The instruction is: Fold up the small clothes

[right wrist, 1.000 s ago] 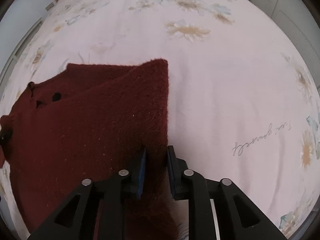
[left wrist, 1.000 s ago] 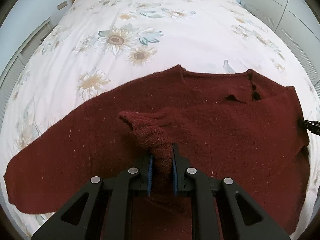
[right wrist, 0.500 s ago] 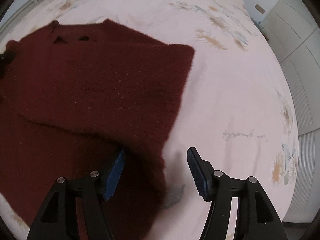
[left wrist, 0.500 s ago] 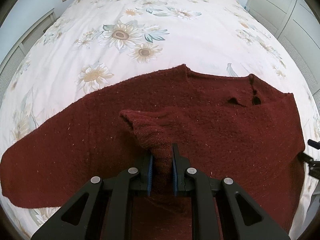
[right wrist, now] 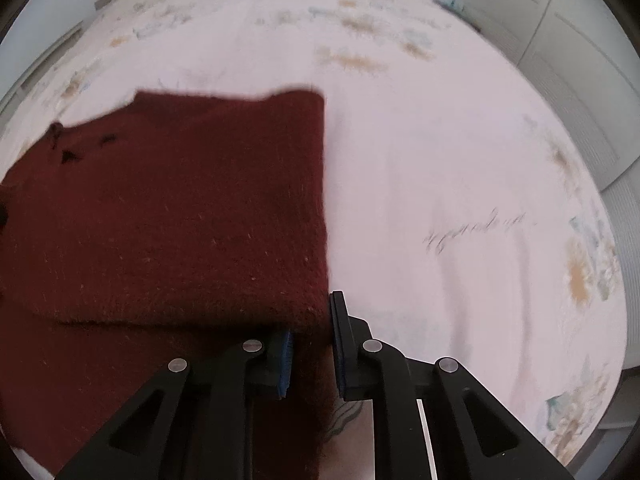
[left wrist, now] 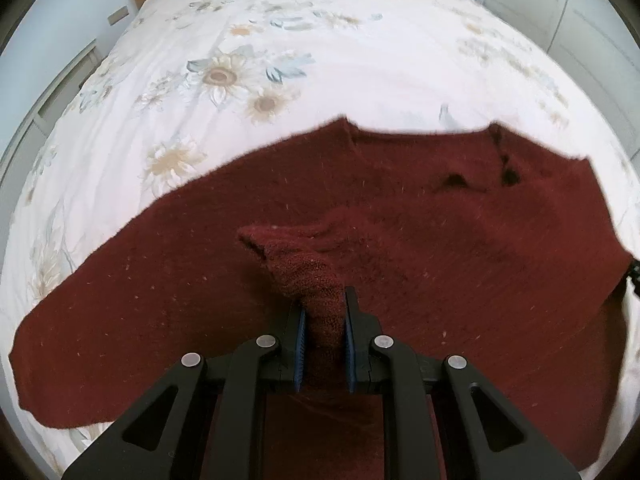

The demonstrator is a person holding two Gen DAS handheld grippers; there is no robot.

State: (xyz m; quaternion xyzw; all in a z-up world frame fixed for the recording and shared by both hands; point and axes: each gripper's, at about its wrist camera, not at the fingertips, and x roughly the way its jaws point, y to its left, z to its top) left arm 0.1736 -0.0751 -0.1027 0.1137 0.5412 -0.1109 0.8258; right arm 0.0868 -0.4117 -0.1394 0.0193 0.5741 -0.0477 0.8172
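A dark red knitted wool sweater (left wrist: 400,248) lies spread across the bed with the white sunflower-print cover (left wrist: 280,60), its neckline toward the headboard and one long sleeve stretched out to the left. The left gripper (left wrist: 323,336) keeps its jaws clamped on a bunched cuff of the knit, as it did a second ago, holding that fabric up over the body of the garment. The change is on the other side: half a second ago the right gripper (right wrist: 310,344) had its jaws spread wide above the folded-over right panel (right wrist: 200,208); now they have come in on the near right corner of that doubled layer, with cloth between the blue pads. Whether they are fully pinched I cannot tell, since a gap remains and the picture is blurred by motion. The right edge of the sweater sits as a straight fold on the cover. I judge this to mean the right side is folded in and re-gripped, so both ends are probably ready for the next fold.
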